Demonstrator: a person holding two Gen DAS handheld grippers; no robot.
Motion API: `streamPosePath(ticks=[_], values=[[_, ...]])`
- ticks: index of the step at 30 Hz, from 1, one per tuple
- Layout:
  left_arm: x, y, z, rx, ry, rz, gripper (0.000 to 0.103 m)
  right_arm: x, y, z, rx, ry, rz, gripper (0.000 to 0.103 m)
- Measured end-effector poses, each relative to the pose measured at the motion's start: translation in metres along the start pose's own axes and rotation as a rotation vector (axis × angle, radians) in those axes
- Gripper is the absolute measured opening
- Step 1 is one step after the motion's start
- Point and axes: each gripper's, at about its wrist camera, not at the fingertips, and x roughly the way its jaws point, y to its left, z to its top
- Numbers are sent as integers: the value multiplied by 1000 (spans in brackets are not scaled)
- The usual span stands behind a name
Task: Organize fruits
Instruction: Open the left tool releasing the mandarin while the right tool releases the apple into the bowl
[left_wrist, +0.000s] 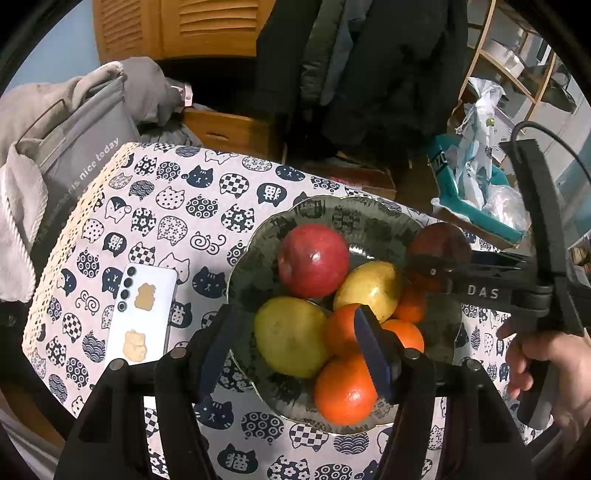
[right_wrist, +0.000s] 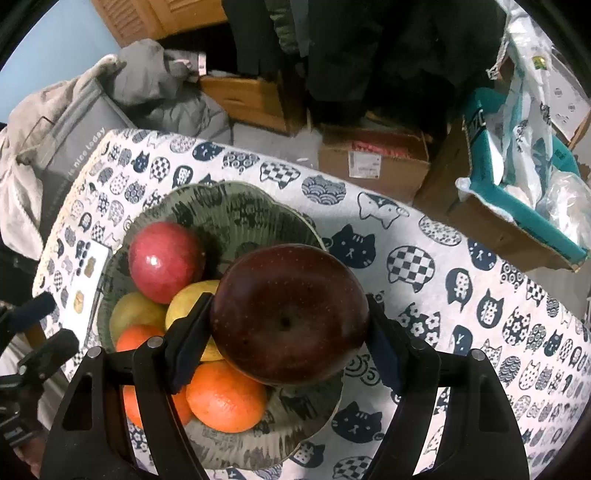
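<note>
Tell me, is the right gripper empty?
No, the right gripper is clamped on a dark red apple above the bowl.

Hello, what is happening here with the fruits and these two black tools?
A person is gathering fruit into a green patterned bowl on a table with a cat-print cloth. The right gripper is clamped on a dark red apple, held over the bowl. The left gripper is open above the bowl, holding nothing. Already in the bowl are a red apple, two yellow fruits and several oranges. A white phone lies beside it.
</note>
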Motion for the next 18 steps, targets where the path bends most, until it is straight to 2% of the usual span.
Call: streamPosePath(ticks=[6,18], values=[[-5,0,1,-2,-8,-4,67,-6,0,3,4,-29,4,79],[-39,-7,6,2,-68,-29,70,-51,0,8,24,-116,29,80]])
